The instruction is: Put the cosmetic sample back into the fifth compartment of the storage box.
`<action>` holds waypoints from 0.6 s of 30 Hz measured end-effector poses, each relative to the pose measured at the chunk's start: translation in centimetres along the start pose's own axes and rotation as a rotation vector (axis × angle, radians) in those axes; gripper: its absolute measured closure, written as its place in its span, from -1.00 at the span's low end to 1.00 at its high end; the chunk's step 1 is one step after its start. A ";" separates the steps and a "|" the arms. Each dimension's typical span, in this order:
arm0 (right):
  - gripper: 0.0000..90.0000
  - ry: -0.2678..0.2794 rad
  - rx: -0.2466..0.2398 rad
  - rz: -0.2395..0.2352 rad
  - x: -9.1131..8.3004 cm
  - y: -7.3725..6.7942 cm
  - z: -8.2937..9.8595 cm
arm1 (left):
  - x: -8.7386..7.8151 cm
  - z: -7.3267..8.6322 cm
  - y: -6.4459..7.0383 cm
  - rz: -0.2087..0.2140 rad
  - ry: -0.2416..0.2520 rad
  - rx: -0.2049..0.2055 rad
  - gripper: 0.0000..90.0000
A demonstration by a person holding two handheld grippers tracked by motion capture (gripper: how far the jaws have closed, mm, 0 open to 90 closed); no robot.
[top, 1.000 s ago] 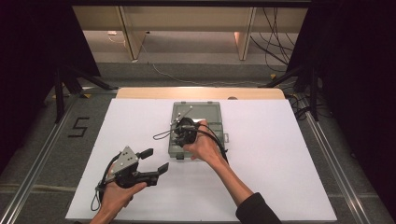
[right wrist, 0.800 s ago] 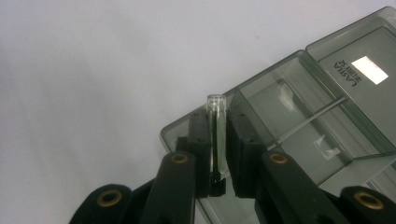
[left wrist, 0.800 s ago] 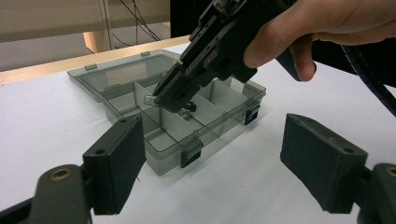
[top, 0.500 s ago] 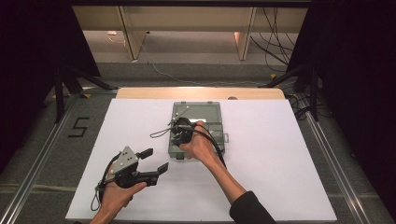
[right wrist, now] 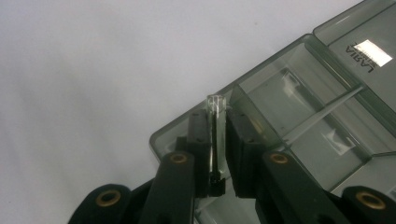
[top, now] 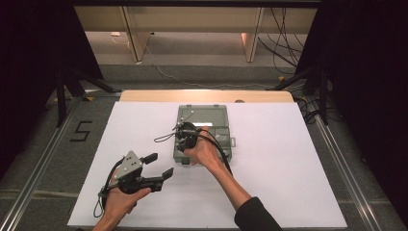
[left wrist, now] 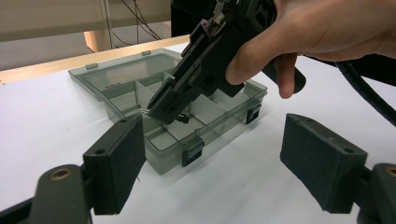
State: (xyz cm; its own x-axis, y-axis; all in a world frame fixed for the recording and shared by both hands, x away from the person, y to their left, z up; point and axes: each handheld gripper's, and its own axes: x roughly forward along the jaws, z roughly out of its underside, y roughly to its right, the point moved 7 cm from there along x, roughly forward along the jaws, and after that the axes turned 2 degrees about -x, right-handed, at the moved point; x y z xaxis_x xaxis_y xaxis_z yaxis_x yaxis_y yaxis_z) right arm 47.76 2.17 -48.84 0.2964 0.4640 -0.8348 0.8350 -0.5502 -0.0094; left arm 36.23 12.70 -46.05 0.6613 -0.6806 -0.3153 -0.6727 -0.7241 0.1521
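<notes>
A smoky clear compartment box point(top: 204, 115) lies open in the middle of the white table, its lid folded back. My right gripper point(top: 183, 137) points down at the box's near-left corner. In the right gripper view, my right gripper point(right wrist: 217, 119) is shut on a small clear tube point(right wrist: 215, 103) that stands upright between the pads, over the corner compartment of the box point(right wrist: 299, 93). My left gripper point(top: 161, 164) rests low at the front left, open and holding nothing. In the left gripper view, my left gripper point(left wrist: 215, 140) looks at the box point(left wrist: 116, 79) and the right gripper point(left wrist: 161, 109).
The white table point(top: 288, 159) has bare room to the right and left of the box. A wooden strip point(top: 144, 95) runs along the far edge. A black cable point(top: 219, 144) trails from the right gripper over the box. A floor mark "5" point(top: 81, 131) lies at the left.
The right gripper has edged slightly left over the box's near-left corner. The left gripper has stayed where it was, still open.
</notes>
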 end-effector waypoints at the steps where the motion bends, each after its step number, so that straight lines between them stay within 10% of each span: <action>1: 0.77 -0.002 0.003 -0.003 0.1 0.1 0.0 | 0.0 0.0 0.0 0.000 0.000 0.004 -0.53; 18: 0.13 0.054 0.041 0.015 -1.6 1.7 0.5 | 0.1 0.1 -0.1 -0.005 -0.002 -0.001 -0.53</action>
State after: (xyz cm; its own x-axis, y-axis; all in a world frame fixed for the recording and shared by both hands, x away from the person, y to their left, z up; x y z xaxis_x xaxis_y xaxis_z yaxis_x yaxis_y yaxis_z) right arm 48.46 0.19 -47.79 0.3345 0.4916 -0.8040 0.8110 -0.5847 -0.0201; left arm 36.32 12.76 -46.16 0.6640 -0.6769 -0.3178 -0.6692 -0.7275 0.1514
